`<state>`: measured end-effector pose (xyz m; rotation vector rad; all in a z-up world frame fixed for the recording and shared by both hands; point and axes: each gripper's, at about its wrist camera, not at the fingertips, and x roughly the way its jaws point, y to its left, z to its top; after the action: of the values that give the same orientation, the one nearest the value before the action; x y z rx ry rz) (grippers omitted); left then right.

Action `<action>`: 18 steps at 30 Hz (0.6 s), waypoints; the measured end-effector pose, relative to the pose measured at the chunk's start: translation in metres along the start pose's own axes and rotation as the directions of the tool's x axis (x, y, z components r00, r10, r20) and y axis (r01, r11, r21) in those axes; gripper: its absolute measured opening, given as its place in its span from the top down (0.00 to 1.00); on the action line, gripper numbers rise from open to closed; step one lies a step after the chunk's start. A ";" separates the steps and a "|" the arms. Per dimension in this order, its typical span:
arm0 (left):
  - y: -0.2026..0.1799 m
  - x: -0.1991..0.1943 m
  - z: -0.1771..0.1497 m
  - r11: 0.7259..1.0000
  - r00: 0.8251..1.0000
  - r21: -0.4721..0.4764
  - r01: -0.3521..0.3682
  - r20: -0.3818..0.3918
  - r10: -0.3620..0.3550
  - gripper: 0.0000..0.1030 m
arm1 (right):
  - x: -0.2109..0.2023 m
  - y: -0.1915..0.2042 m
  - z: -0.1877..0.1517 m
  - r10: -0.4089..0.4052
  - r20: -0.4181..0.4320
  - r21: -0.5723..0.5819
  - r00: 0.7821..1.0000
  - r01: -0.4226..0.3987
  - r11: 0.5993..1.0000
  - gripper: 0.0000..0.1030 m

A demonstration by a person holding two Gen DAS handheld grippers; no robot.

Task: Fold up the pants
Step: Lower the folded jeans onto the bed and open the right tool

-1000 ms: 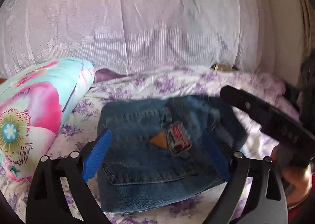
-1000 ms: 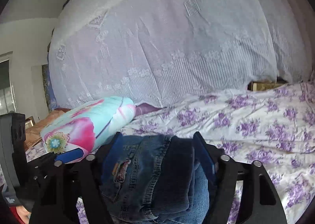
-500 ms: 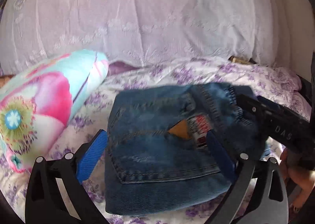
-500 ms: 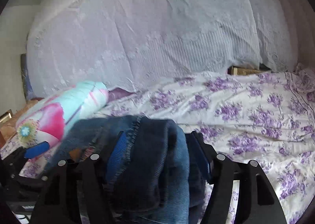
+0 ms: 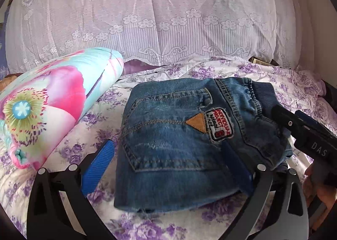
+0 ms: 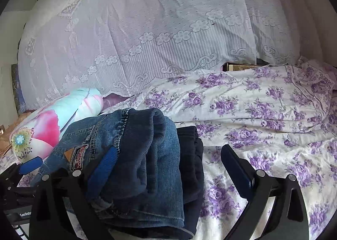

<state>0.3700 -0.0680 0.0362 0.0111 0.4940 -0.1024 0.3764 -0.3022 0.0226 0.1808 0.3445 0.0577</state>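
The folded blue jeans (image 5: pixel 179 138), with a red-and-white patch and a tan triangle on the back pocket, lie on the flowered bedsheet (image 5: pixel 101 130). My left gripper (image 5: pixel 168 166) stands open around their near end, its left pad (image 5: pixel 99 162) clear of the denim. My right gripper (image 6: pixel 169 169) is at the waistband side of the jeans (image 6: pixel 137 155). Its jaws are opening: the left pad (image 6: pixel 103 170) lies against the denim and the right pad (image 6: pixel 236 168) stands well apart over the sheet. A dark garment (image 6: pixel 191 155) lies under the jeans.
A bright flowered bolster pillow (image 5: pixel 52 109) lies left of the jeans. A white lace cover (image 5: pixel 168 18) rises behind the bed. A box (image 6: pixel 240 66) sits at the bed's back edge. A person's hand (image 5: pixel 316 187) holds the right gripper. The purple-flowered sheet (image 6: pixel 263 113) spreads to the right.
The right gripper's jaws have spread wide and let go of the folded jeans. The left jaws widened a little. Both views have sunk closer to the jeans.
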 end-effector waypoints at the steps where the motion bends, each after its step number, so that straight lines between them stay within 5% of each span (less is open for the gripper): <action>1: -0.002 -0.005 -0.002 1.000 1.000 0.006 -0.006 0.006 0.006 0.05 | -0.005 0.000 -0.002 0.000 0.001 0.006 1.000 0.000 1.000 0.04; 18: -0.017 -0.112 -0.060 0.997 0.999 0.066 -0.035 0.020 0.034 0.05 | -0.106 -0.019 -0.046 0.026 -0.003 0.167 1.000 -0.025 0.986 0.04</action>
<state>0.2421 -0.0726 0.0367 0.0837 0.4715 -0.0850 0.2619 -0.3229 0.0115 0.3512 0.3519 0.0545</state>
